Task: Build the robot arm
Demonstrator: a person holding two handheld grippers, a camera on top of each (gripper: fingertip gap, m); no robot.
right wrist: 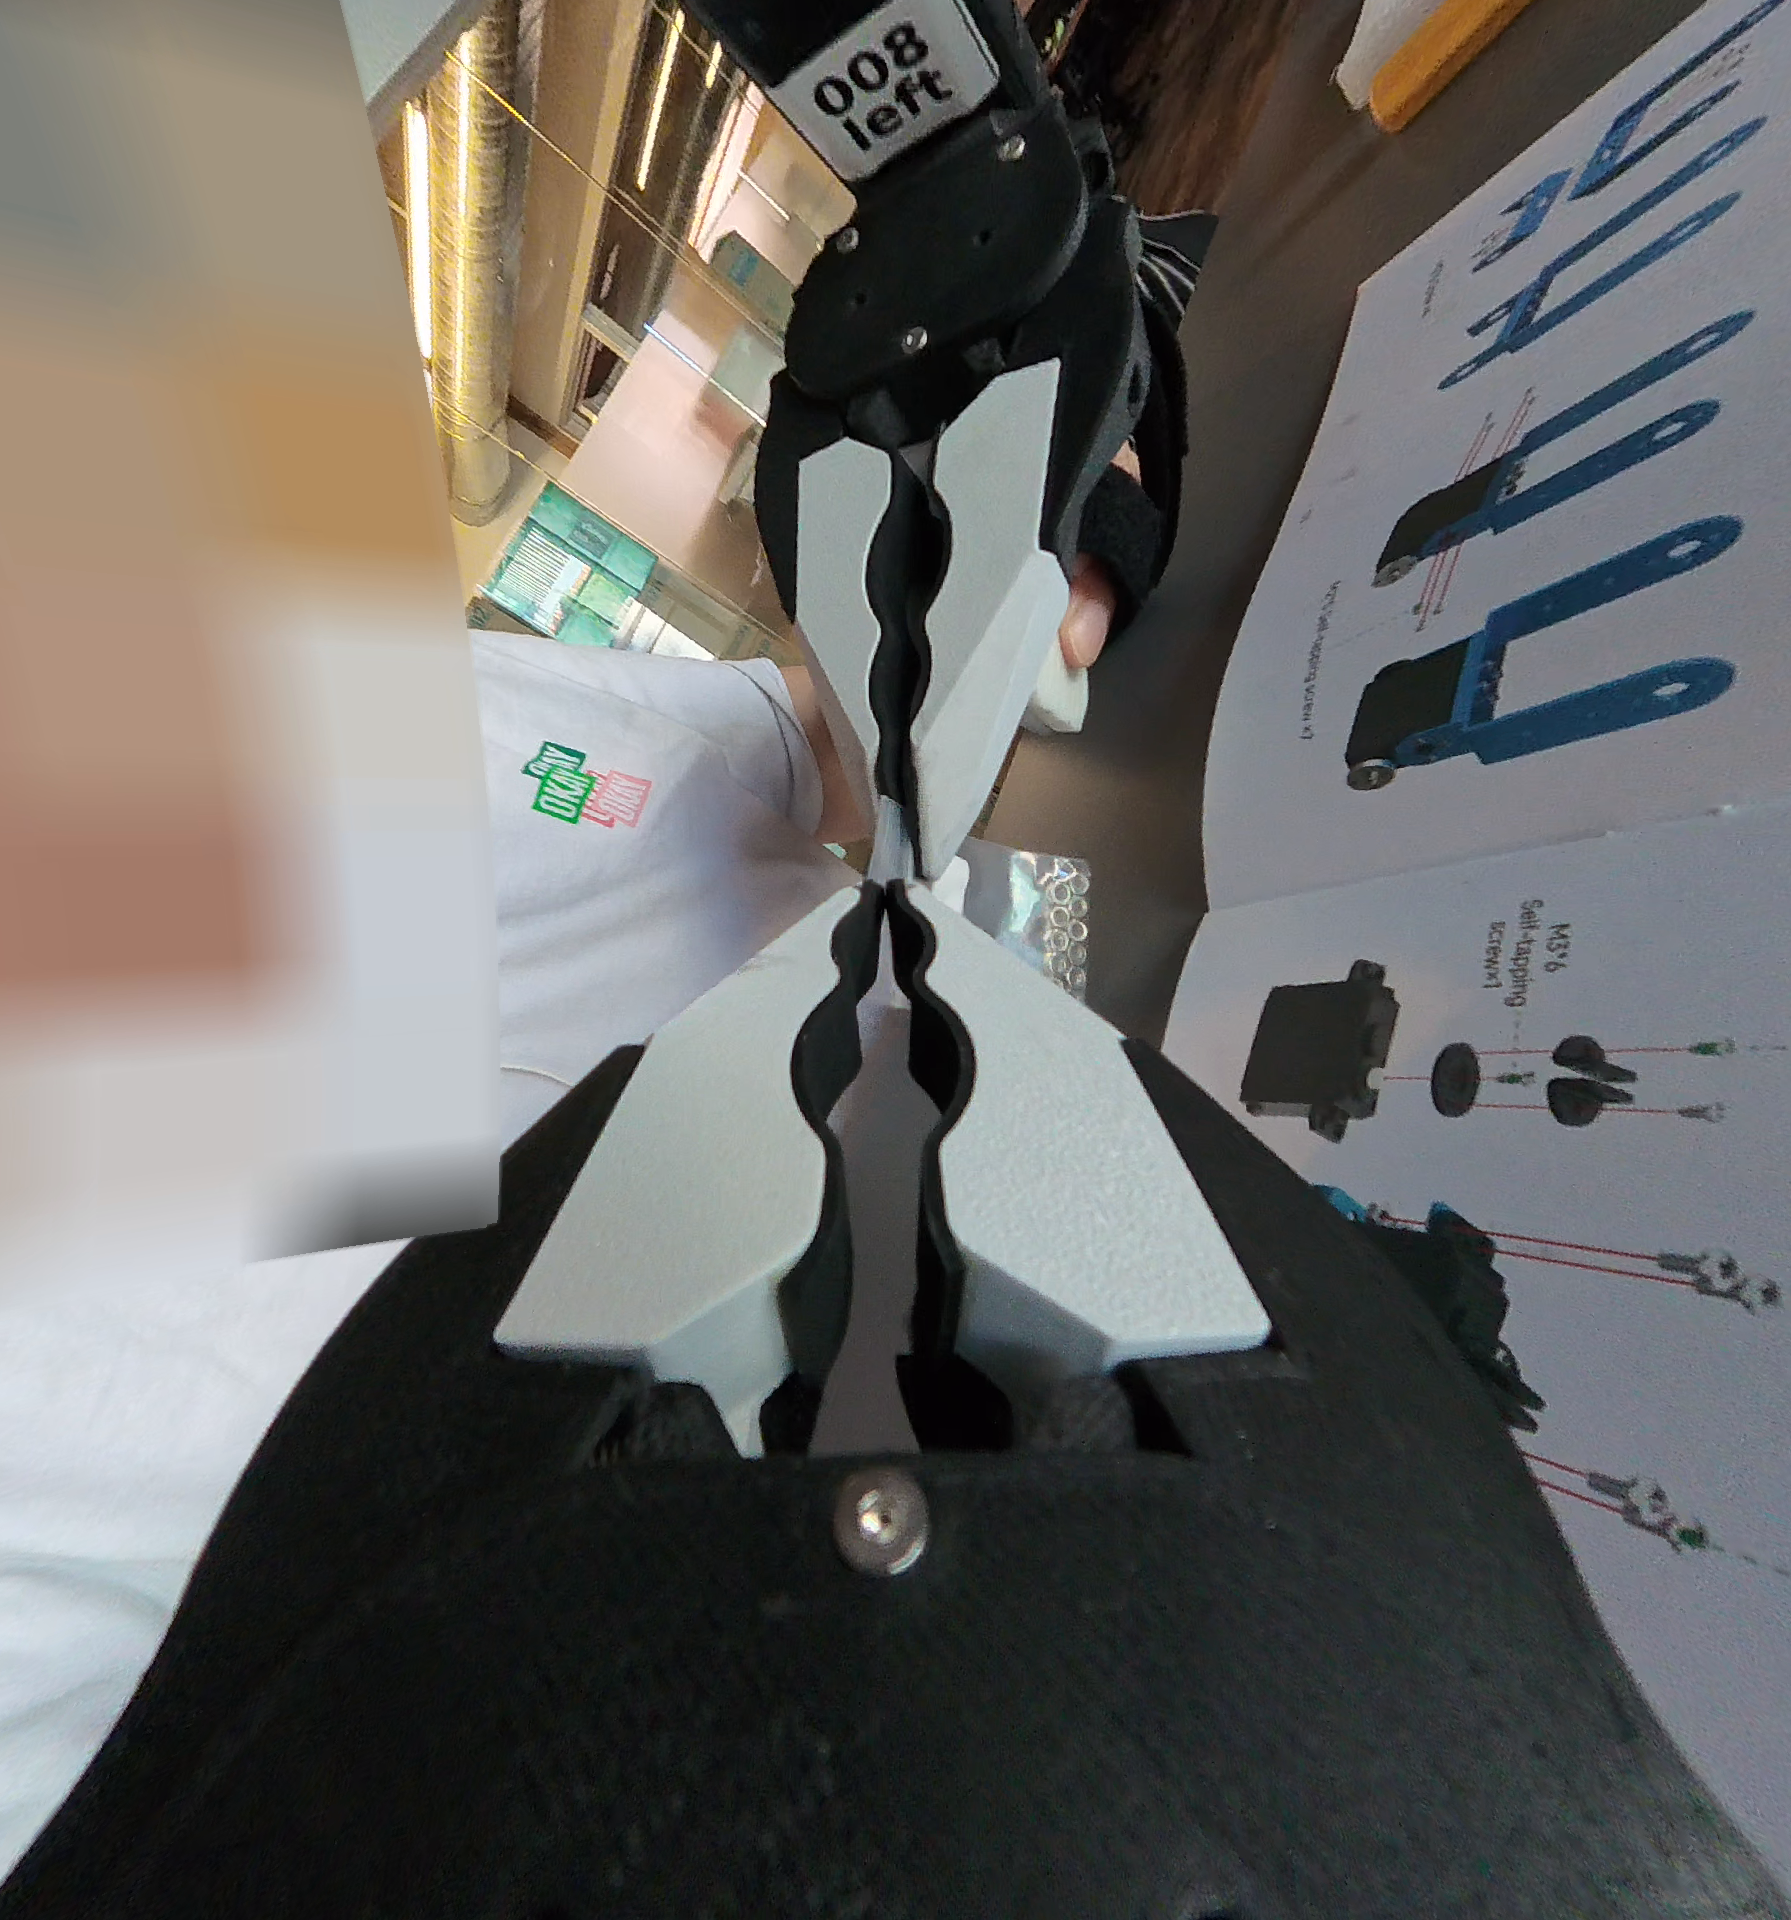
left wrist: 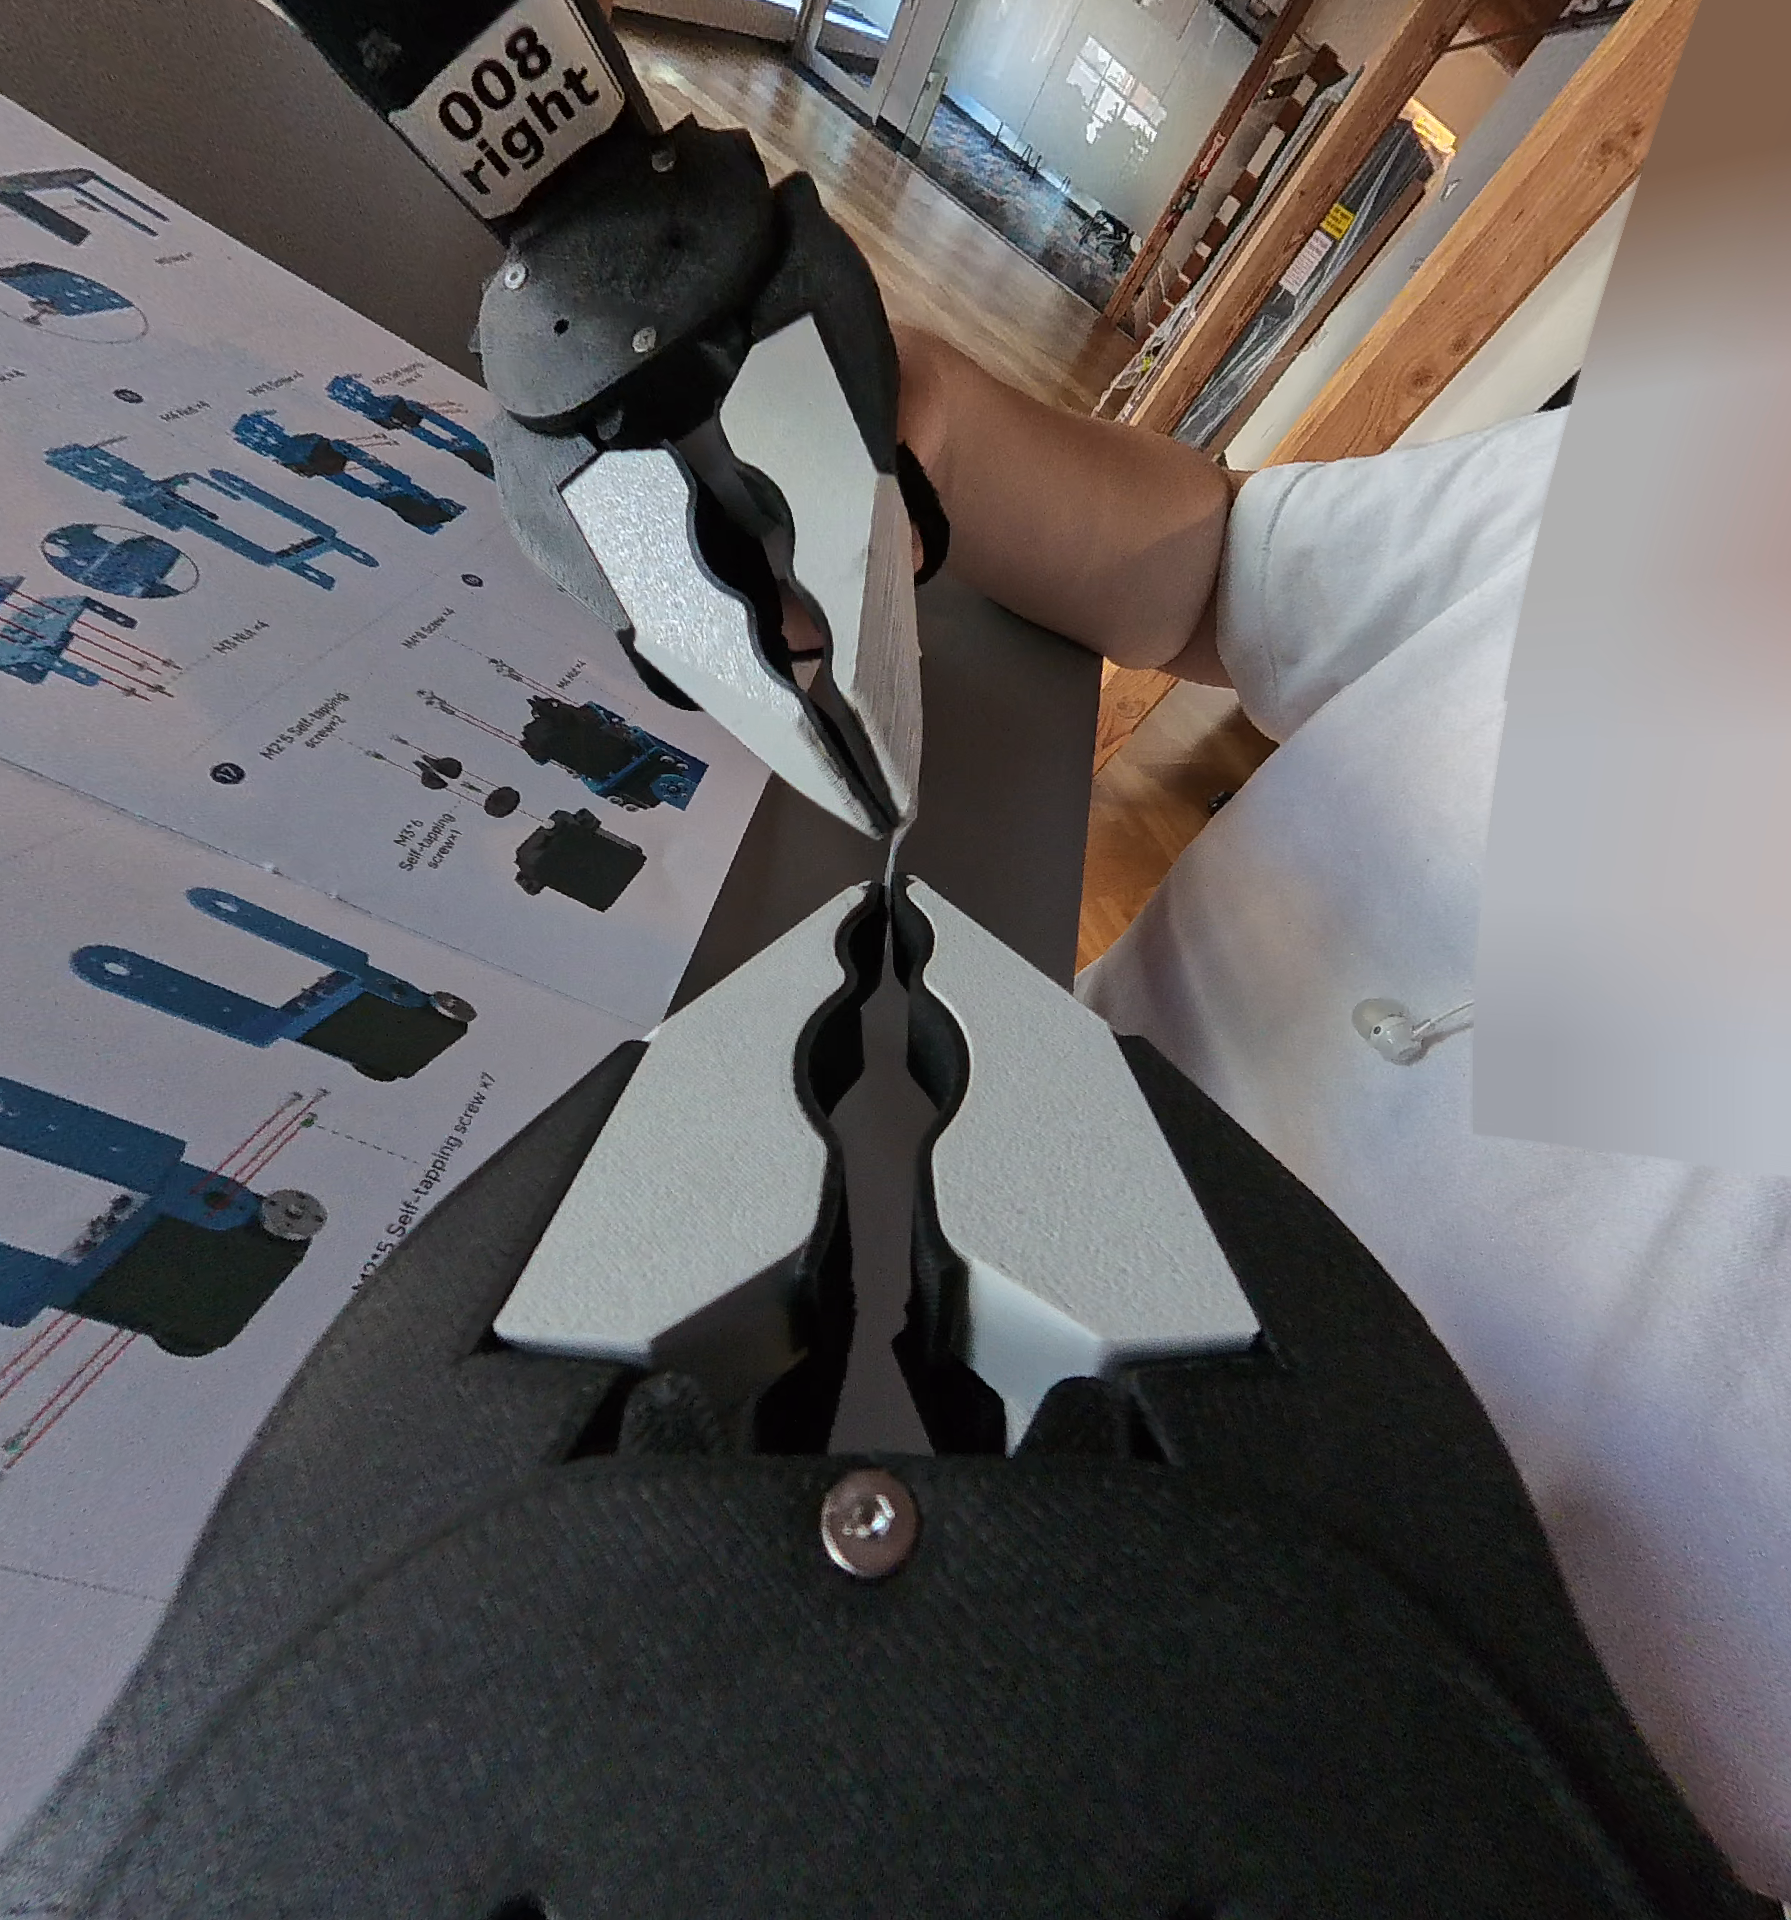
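Left gripper (left wrist: 886,891): closed on clear bag (left wrist: 896,857), right gripper at 12 o'clock.
Right gripper (right wrist: 886,891): clamped on the bag's opposite edge.

The thin clear strip (left wrist: 892,854) pinched between your two sets of jaws is too small to identify. The instruction sheet (left wrist: 247,727) runs off the frame. The packet's (right wrist: 1052,920) contents are indistinct.

Instruction sheet (left wrist: 195,727): printed with blue bracket diagrams, lies open on the dark table (left wrist: 995,727).
Background: wooden beams (left wrist: 1442,260).
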